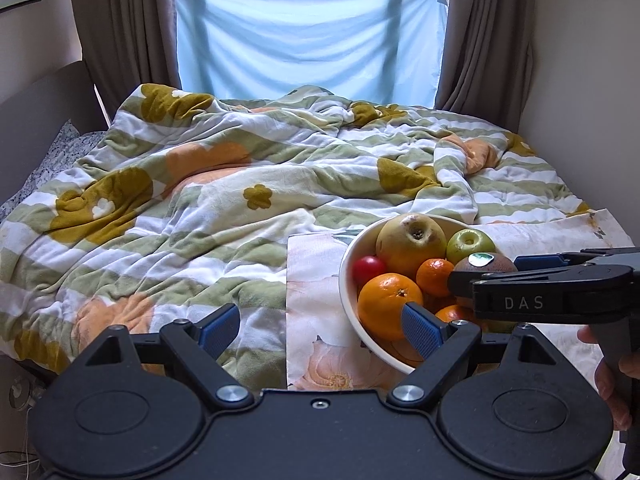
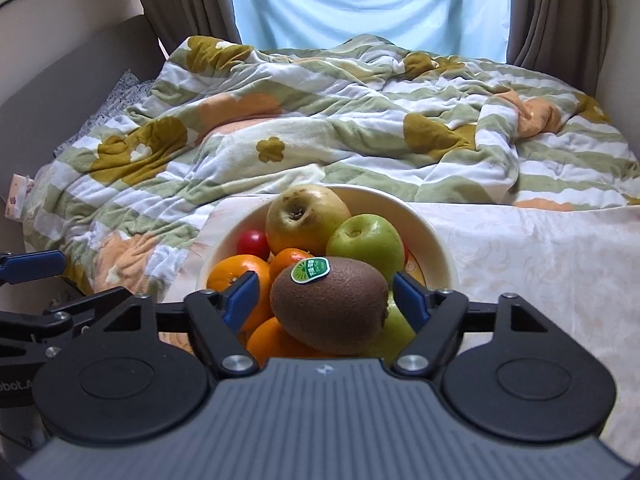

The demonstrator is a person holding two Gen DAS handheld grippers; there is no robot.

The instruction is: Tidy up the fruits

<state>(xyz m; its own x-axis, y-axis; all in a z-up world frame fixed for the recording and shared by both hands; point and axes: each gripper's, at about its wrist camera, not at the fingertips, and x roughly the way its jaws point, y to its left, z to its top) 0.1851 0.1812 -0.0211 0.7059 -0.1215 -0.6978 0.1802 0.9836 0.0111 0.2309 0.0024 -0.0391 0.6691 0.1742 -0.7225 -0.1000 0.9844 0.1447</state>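
A white bowl (image 2: pixel 436 240) on the bed holds a yellow apple (image 2: pixel 306 218), a green apple (image 2: pixel 366 242), a small red fruit (image 2: pixel 253 242), oranges (image 2: pixel 234 274) and a brown kiwi (image 2: pixel 330 306) with a green sticker. My right gripper (image 2: pixel 326 294) is open, its blue pads on either side of the kiwi with small gaps. In the left wrist view the bowl (image 1: pixel 346 268) is at the right, and the right gripper (image 1: pixel 516 276) reaches over it by the kiwi (image 1: pixel 486 263). My left gripper (image 1: pixel 320 326) is open and empty, left of the bowl.
A rumpled flowered quilt (image 1: pixel 240 184) covers most of the bed. A pale floral cloth (image 2: pixel 540 264) lies under the bowl and to its right. A headboard (image 1: pixel 44 108) is on the left, curtains (image 1: pixel 120 20) and a blue sheet over the window behind.
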